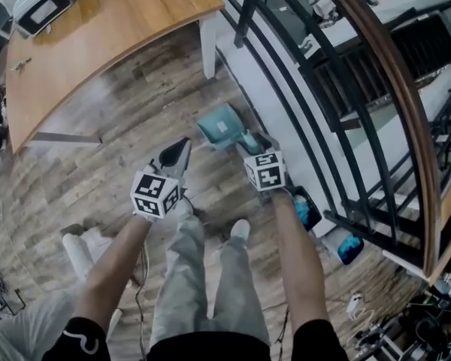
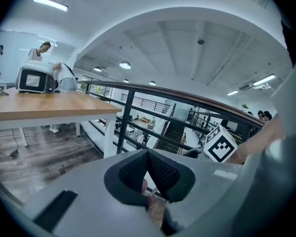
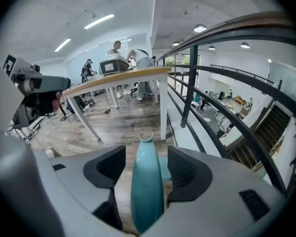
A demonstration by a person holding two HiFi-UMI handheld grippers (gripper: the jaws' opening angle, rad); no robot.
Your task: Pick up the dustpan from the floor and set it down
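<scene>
The teal dustpan [image 1: 219, 126] lies on the wood floor beside the white ledge under the railing, its handle slanting up toward me. In the right gripper view the handle [image 3: 147, 181] stands upright between the two jaws. My right gripper [image 1: 251, 144] [image 3: 147, 158] is open, with a gap on each side of the handle and neither pad pressing on it. My left gripper [image 1: 179, 153] [image 2: 148, 157] hangs to the left of the dustpan, apart from it. Its pads meet, shut on nothing.
A wooden table [image 1: 113, 21] with a white leg [image 1: 209, 47] stands beyond the dustpan, a grey device [image 1: 45, 2] on it. A black railing [image 1: 338, 89] and white ledge [image 1: 286, 104] run along the right. My shoe [image 1: 240, 230] and blue items [image 1: 351, 248] lie nearer.
</scene>
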